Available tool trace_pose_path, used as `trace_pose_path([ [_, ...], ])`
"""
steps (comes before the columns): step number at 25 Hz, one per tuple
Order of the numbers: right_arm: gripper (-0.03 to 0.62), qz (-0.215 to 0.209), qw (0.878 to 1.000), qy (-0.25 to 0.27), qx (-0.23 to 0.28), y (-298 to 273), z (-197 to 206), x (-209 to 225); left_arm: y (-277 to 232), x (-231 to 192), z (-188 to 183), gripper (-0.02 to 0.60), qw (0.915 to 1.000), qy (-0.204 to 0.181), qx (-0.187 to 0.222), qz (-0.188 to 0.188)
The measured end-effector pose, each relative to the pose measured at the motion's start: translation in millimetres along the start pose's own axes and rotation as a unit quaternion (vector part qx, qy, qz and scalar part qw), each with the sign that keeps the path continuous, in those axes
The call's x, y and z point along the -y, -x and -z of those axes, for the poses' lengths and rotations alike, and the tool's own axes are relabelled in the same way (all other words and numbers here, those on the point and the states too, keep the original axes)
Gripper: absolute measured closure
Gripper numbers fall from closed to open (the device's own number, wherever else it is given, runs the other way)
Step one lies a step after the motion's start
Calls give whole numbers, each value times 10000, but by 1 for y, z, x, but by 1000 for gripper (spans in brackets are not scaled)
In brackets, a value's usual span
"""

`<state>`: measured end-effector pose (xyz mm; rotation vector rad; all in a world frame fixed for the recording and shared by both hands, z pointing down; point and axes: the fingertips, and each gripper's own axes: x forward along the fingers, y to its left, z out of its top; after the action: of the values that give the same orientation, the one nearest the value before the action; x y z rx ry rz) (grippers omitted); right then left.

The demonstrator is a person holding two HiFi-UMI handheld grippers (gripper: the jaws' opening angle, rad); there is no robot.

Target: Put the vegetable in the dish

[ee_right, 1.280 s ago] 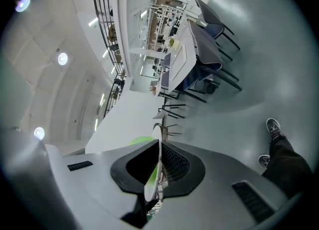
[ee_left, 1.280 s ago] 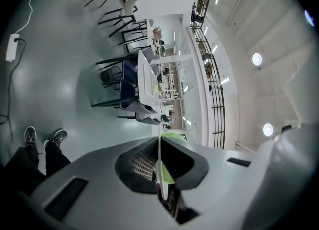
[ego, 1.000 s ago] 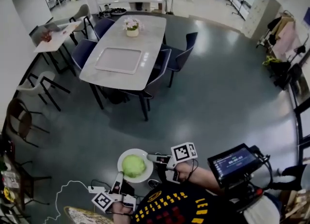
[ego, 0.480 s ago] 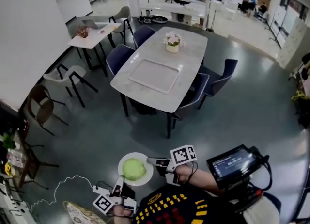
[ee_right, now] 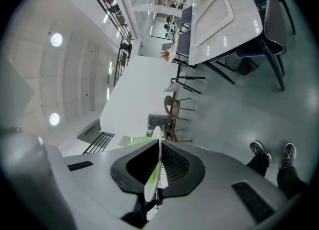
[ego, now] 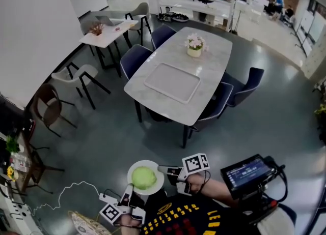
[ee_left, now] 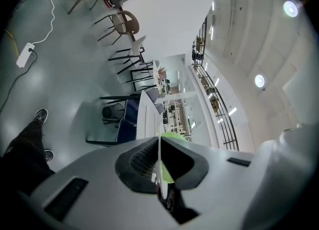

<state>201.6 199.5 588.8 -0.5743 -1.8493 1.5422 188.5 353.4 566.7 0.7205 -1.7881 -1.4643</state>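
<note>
A round green vegetable (ego: pixel 144 177) lies in a white dish (ego: pixel 155 184) held in the air low in the head view. My left gripper (ego: pixel 129 192) is shut on the dish's near-left rim. My right gripper (ego: pixel 163 169) is shut on its right rim. In the left gripper view the dish (ee_left: pixel 159 160) shows edge-on between the jaws of the left gripper (ee_left: pixel 160 149), with the vegetable (ee_left: pixel 173 136) behind it. The right gripper view has the dish (ee_right: pixel 155 175) edge-on inside the right gripper (ee_right: pixel 158 149), and the vegetable (ee_right: pixel 141 141) peeks over at the left.
A long marble table (ego: pixel 216 71) ahead carries a flat white tray (ego: pixel 172 82) and a flower pot (ego: pixel 194 47), with dark blue chairs (ego: pixel 220 103) round it. A small white table (ego: pixel 109 31) and chairs (ego: pixel 76 79) stand left. A white cable (ego: pixel 71 191) lies on the grey floor.
The head view has swung, so the long table now sits further right and nearer. Both grippers keep hold of the dish with the vegetable in it.
</note>
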Motion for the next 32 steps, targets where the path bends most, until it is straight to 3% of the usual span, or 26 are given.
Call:
trace_pose_path([
  [7, 576, 274, 9989, 21, 382, -34, -51, 8, -55, -8, -50, 566, 9991, 101, -392, 145],
  [13, 576, 403, 9961, 65, 783, -92, -99, -14, -99, 2, -130, 566, 9966, -51, -733, 361],
  [22, 576, 663, 9924, 43, 1037, -176, -123, -29, -117, -8, -226, 566, 9935, -12, -1046, 455],
  [29, 576, 850, 9917, 4, 968, -210, -131, -29, -123, -25, -258, 566, 9932, 196, -1049, 469],
  [32, 576, 872, 9915, 17, 964, -222, -159, -16, -152, -32, -270, 566, 9929, 242, -1055, 487],
])
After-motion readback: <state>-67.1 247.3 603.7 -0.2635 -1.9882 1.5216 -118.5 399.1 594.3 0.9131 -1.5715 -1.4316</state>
